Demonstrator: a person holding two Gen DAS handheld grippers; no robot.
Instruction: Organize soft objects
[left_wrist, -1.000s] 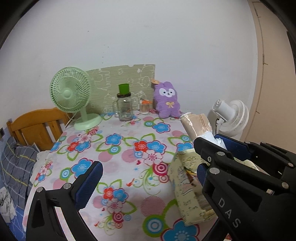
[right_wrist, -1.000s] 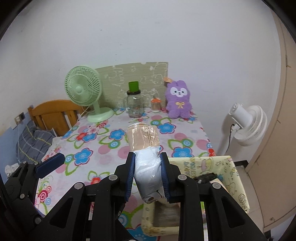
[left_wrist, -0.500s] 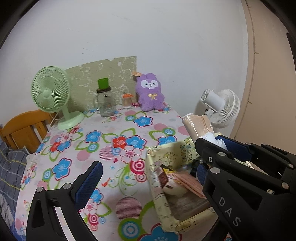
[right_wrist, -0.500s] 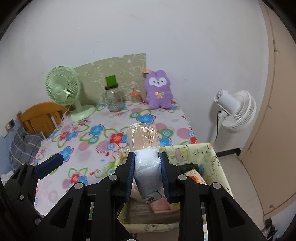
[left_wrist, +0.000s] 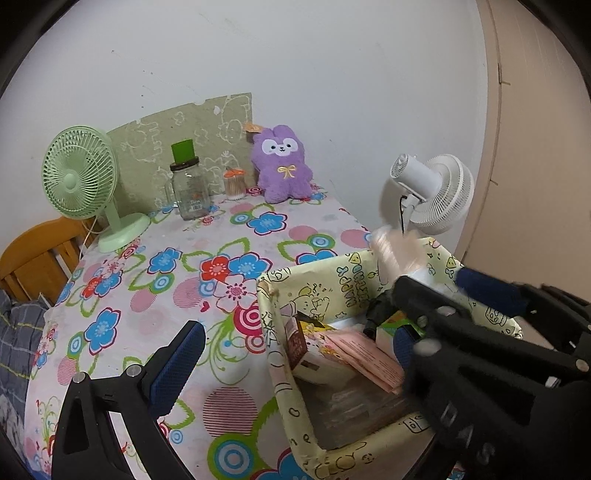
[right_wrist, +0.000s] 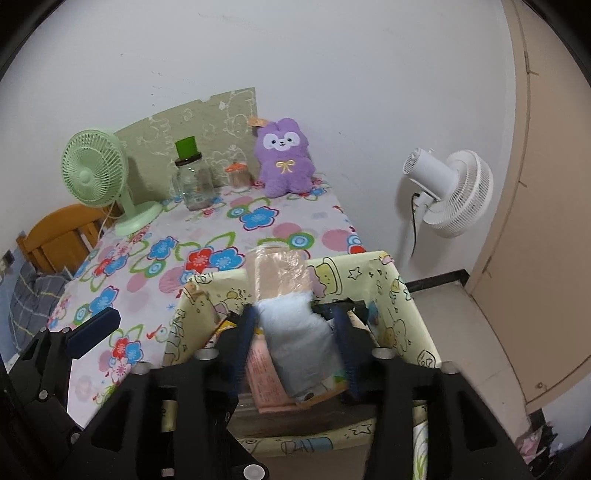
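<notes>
A plastic-wrapped soft pack (right_wrist: 295, 339), white below and beige above, hangs over a yellow cartoon-print fabric basket (right_wrist: 369, 266) at the table's right edge. My right gripper (right_wrist: 295, 347) straddles the pack; its jaws are opening and both blue pads stand slightly off its sides. The left wrist view shows the blurred pack (left_wrist: 395, 254) above the basket (left_wrist: 343, 280), which holds pink packets and small boxes. My left gripper (left_wrist: 291, 354) is wide open with nothing between its fingers, just left of the basket. A purple plush (left_wrist: 282, 162) sits against the back wall.
A green desk fan (left_wrist: 79, 173), a glass jar with a green lid (left_wrist: 188, 188) and a small orange-topped pot (left_wrist: 234, 182) line the table's back. A white floor fan (right_wrist: 450, 192) and a door stand to the right, a wooden chair (right_wrist: 62, 236) to the left.
Both grippers moved toward the basket and lower. The right gripper's pads, pressed on the pack before, have spread away from it, and the pack now sits lower over the basket.
</notes>
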